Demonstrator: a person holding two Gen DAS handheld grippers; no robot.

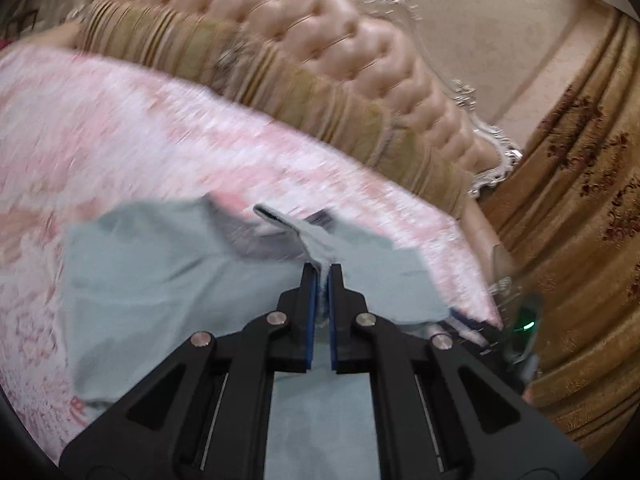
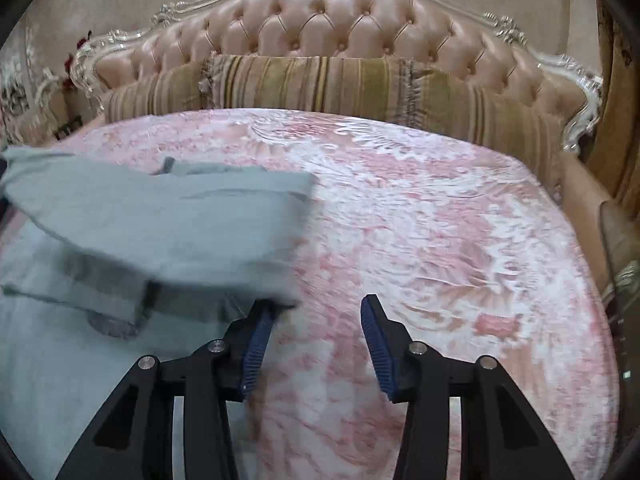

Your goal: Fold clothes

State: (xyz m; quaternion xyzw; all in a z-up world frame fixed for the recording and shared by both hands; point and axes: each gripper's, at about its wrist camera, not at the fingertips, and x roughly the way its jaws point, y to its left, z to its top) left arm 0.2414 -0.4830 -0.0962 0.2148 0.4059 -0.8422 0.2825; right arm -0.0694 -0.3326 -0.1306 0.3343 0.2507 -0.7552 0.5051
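1. Bed (image 2: pixel 420 220): pink-and-white patterned cover; tufted pink headboard (image 2: pixel 340 28) and striped bolster (image 2: pixel 312 84) at its far end; gold curtain (image 1: pixel 580 200) to one side.
2. Pale grey-green garment (image 2: pixel 160 216): lies on the near left of the bed, upper part folded over; blurred.
3. Left gripper (image 1: pixel 323 276): jaws nearly closed, pinching a strip of the garment's edge.
4. Right gripper (image 2: pixel 316 316): jaws wide apart, holding nothing; left finger (image 2: pixel 256 344) touching the garment's edge.
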